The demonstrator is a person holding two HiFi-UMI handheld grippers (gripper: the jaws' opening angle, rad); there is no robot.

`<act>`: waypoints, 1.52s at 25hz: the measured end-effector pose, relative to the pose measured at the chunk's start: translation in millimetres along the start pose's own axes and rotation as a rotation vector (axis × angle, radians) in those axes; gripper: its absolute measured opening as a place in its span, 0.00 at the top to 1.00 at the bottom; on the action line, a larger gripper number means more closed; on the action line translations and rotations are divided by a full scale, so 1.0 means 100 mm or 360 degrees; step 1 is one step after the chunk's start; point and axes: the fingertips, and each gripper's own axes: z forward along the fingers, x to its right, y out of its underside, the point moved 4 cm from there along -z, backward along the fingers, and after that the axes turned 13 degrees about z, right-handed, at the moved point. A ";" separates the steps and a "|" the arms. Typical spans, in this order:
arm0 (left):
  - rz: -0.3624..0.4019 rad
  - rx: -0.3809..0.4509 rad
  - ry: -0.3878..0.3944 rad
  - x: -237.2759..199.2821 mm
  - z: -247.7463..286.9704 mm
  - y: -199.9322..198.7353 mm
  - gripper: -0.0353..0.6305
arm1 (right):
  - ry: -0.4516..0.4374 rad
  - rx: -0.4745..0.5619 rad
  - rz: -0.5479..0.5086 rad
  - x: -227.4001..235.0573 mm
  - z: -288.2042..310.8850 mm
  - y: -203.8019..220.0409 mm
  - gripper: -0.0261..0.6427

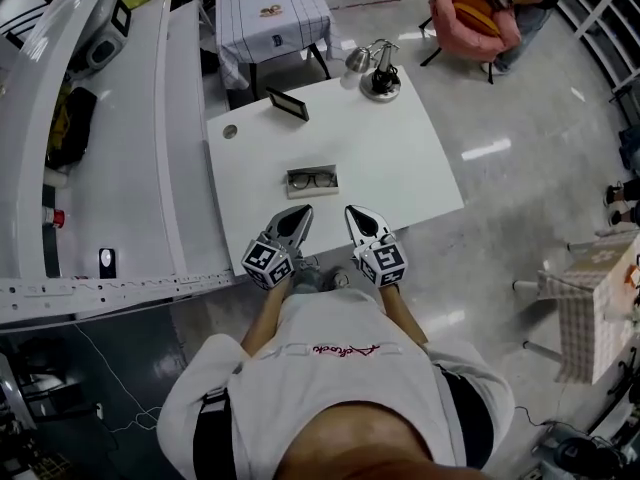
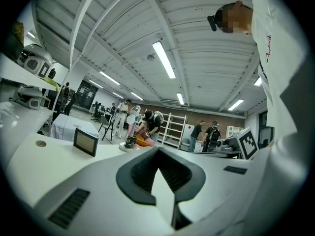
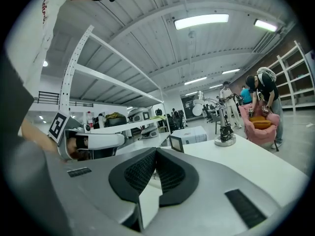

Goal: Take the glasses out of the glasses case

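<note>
An open glasses case (image 1: 312, 179) lies near the middle of the white table (image 1: 400, 168), with dark-framed glasses (image 1: 313, 179) inside it. Both grippers hover over the table's near edge, short of the case and pointing toward it. My left gripper (image 1: 300, 211) is shut and holds nothing; in the left gripper view its tips (image 2: 158, 151) meet. My right gripper (image 1: 356, 211) is also shut and empty, its tips (image 3: 156, 151) pressed together. The case is hidden behind the jaws in both gripper views.
A desk lamp (image 1: 380, 73) stands at the table's far right corner and a small dark frame (image 1: 287, 104) at the far left, near a cable hole (image 1: 230, 131). A long white bench (image 1: 110, 168) runs along the left. A cloth-covered small table (image 1: 272, 13) and people stand beyond.
</note>
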 end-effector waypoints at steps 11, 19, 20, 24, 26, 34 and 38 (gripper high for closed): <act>-0.0040 0.0018 0.0079 -0.27 0.22 0.04 0.91 | 0.0096 -0.0042 -0.0037 0.12 0.25 -0.06 0.92; -0.0086 -0.0032 0.0090 -0.51 0.19 0.19 0.91 | 0.0138 -0.0147 0.0007 0.12 0.43 0.17 0.92; -0.0093 -0.0039 0.0096 -0.52 0.18 0.22 0.91 | 0.0139 -0.0159 0.0013 0.12 0.45 0.19 0.92; -0.0128 -0.0076 0.0121 -0.55 0.12 0.34 0.91 | 0.0158 -0.0225 0.0038 0.11 0.51 0.37 0.92; -0.0155 -0.0094 0.0124 -0.56 0.08 0.41 0.91 | 0.0171 -0.0261 0.0051 0.12 0.52 0.49 0.92; -0.0222 -0.0123 0.0114 -0.61 -0.05 0.51 0.91 | 0.0197 -0.0411 0.0131 0.05 0.48 0.86 0.92; -0.0229 -0.0127 0.0109 -0.65 -0.08 0.53 0.91 | 0.0184 -0.0454 0.0138 0.06 0.58 0.98 0.92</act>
